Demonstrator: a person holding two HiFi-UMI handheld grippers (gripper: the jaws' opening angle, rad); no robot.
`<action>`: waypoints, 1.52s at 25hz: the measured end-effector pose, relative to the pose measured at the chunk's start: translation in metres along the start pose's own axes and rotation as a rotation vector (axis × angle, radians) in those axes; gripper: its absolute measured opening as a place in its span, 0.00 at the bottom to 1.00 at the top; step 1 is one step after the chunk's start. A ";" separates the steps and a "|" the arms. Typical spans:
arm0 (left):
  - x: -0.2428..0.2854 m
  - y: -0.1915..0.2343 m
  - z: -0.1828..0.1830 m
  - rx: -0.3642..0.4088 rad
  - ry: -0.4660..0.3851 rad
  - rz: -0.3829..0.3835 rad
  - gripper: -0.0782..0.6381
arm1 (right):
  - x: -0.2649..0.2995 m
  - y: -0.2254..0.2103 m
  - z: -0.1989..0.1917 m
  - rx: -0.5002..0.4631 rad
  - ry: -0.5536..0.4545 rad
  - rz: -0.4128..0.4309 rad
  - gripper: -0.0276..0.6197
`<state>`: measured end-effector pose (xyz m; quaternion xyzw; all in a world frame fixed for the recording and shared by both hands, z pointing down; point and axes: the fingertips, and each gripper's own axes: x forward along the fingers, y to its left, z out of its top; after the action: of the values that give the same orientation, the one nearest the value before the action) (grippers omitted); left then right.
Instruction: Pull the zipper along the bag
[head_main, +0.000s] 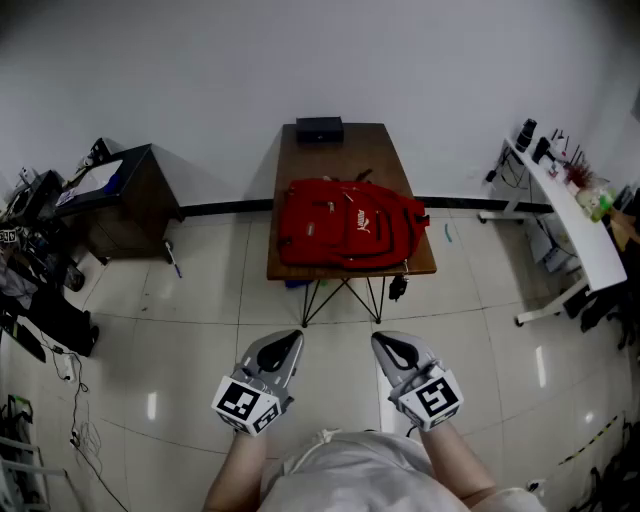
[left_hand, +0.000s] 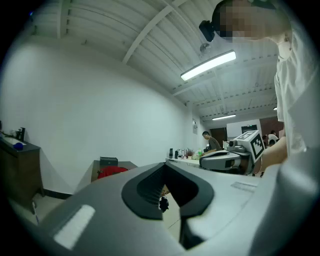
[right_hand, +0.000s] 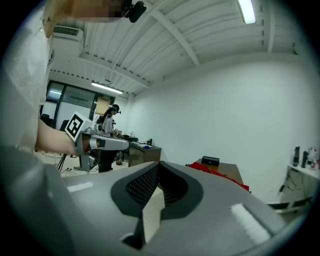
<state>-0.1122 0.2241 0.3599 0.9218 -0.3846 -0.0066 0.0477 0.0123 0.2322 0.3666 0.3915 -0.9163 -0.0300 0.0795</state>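
Left tongs (head_main: 297, 337) and right tongs (head_main: 378, 340) seem pressed together, empty, well short of the counter (head_main: 380, 150); arriving closed, they could shove the red bag (head_main: 345, 224) off its front edge, zipper uncaught.

A brown wooden counter (head_main: 345, 150) on thin black legs stands on the pale tiled floor (head_main: 200, 300). It is well ahead of the fingers (head_main: 283, 352) of the left gripper (head_main: 288, 342) and the right gripper (head_main: 386, 343), roughly midway between the two. A red bag (head_main: 345, 225) lies flat on the half of the counter nearer the fingers, reaching its near edge. A small black box (head_main: 319, 129) sits at the far edge, beyond the bag and apart from it, slightly toward the left gripper's side.
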 end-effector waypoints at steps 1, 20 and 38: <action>0.000 0.004 -0.001 0.002 0.003 -0.003 0.12 | 0.004 0.000 -0.002 0.000 0.004 -0.005 0.05; 0.091 0.098 -0.030 0.004 0.070 0.011 0.12 | 0.120 -0.083 -0.022 0.040 0.029 0.084 0.05; 0.313 0.220 -0.029 0.023 0.128 0.048 0.12 | 0.275 -0.290 -0.055 0.069 0.110 0.201 0.05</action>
<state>-0.0462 -0.1497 0.4171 0.9114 -0.4026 0.0580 0.0620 0.0406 -0.1667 0.4202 0.3010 -0.9457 0.0312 0.1189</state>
